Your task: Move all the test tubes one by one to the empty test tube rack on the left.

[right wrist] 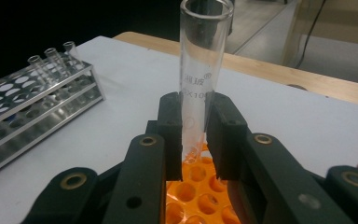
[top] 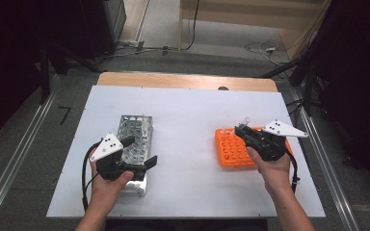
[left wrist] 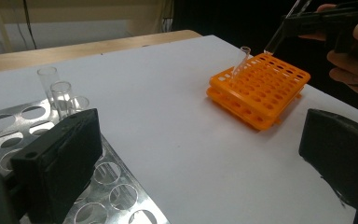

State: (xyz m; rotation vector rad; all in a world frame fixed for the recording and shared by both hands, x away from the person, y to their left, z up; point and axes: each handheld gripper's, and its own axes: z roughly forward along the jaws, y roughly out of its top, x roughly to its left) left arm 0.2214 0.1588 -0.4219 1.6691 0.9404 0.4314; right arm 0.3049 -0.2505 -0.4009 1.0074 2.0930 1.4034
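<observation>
Between the wide-parted black jaws, a metal rack (left wrist: pixel 9 126) with three glass tubes (left wrist: pixel 61 93) and an orange rack (left wrist: pixel 261 88) are seen on the white table (left wrist: pixel 168 121).

Both forearms were bare, with no sleeves. Each hand carried a black, angular gripper topped by a white three-cornered plate marked with small dark dots. The left gripper (top: pixel 140 152) trailed a black cable looping beside the wrist. The right gripper (right wrist: pixel 193 140) had matte black jaws and linkage arms with brass-ringed pivot holes.
</observation>
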